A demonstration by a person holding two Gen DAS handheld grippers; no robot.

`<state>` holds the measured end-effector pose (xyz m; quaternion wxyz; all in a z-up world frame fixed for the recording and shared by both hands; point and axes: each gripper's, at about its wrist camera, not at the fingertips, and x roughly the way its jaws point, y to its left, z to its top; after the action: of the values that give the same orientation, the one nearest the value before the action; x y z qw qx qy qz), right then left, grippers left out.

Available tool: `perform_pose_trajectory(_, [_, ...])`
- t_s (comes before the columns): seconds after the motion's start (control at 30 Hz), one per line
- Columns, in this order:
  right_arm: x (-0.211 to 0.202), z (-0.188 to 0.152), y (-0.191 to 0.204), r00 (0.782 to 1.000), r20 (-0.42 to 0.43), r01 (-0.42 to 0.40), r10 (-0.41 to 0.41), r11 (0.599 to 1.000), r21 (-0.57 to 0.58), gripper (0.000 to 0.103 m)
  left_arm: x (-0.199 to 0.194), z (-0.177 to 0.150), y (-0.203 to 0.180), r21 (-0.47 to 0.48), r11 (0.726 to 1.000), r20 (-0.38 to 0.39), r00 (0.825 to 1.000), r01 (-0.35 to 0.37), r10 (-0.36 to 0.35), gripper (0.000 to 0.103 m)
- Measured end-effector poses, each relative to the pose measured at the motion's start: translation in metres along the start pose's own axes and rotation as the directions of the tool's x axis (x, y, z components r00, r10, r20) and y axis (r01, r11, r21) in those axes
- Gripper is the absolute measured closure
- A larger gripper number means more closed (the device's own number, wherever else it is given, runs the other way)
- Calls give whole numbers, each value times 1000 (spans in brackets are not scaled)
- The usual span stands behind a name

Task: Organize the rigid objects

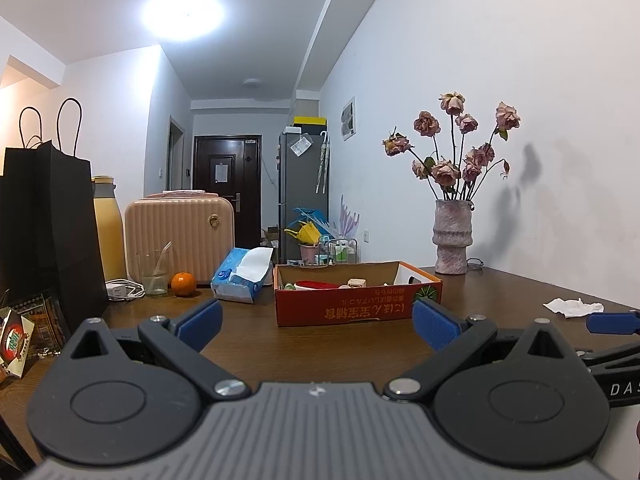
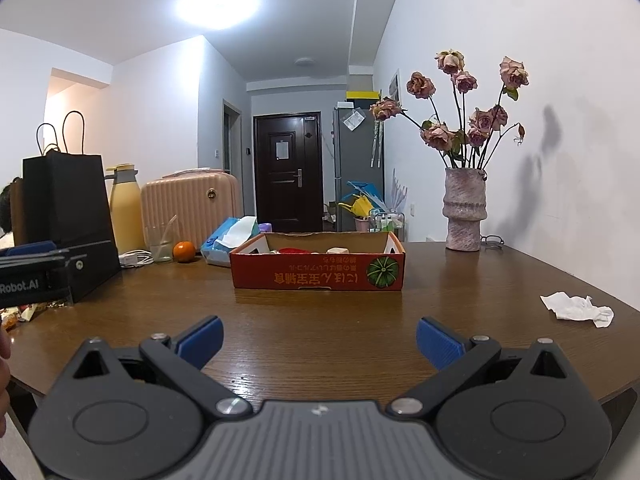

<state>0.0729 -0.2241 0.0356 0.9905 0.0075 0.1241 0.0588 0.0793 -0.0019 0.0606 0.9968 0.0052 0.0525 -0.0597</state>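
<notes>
Cardboard box (image 2: 318,270), sitting mid-tabletop toward the far edge with small rigid items inside, looks light and stiff, best taken by a side wall, while left gripper (image 1: 316,322) and right gripper (image 2: 318,342) both hover wide open, holding nothing.

My view into the red cardboard box (image 2: 318,276) mostly blocked by its near wall, contents too small to name, snack packets (image 1: 24,332) cut off at the left edge behind my black paper bag (image 1: 48,232)
</notes>
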Motion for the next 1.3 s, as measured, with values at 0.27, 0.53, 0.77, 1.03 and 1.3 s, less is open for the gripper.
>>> perform_pose_trajectory(0.27, [0, 0, 0, 1000, -3, 2, -2, 1000, 1, 0, -1, -1, 1, 1, 1000, 2, 1000, 4, -4, 0])
perform_pose_trajectory(0.53, [1, 0, 0, 1000, -2, 3, -3, 1000, 1, 0, -1, -1, 1, 7, 1000, 3, 1000, 4, -4, 0])
perform_pose_trajectory(0.77, [0, 0, 0, 1000, -1, 4, -4, 1000, 1, 0, -1, 0, 0, 8, 1000, 3, 1000, 6, -6, 0])
perform_pose_trajectory(1.03, [-1, -1, 0, 1000, -4, 7, -7, 1000, 2, 0, -1, 0, 0, 10, 1000, 2, 1000, 6, -6, 0])
perform_pose_trajectory(1.3, [-1, -1, -1, 1000, -3, 6, -6, 1000, 1, 0, -2, 0, -1, 9, 1000, 3, 1000, 5, -5, 0])
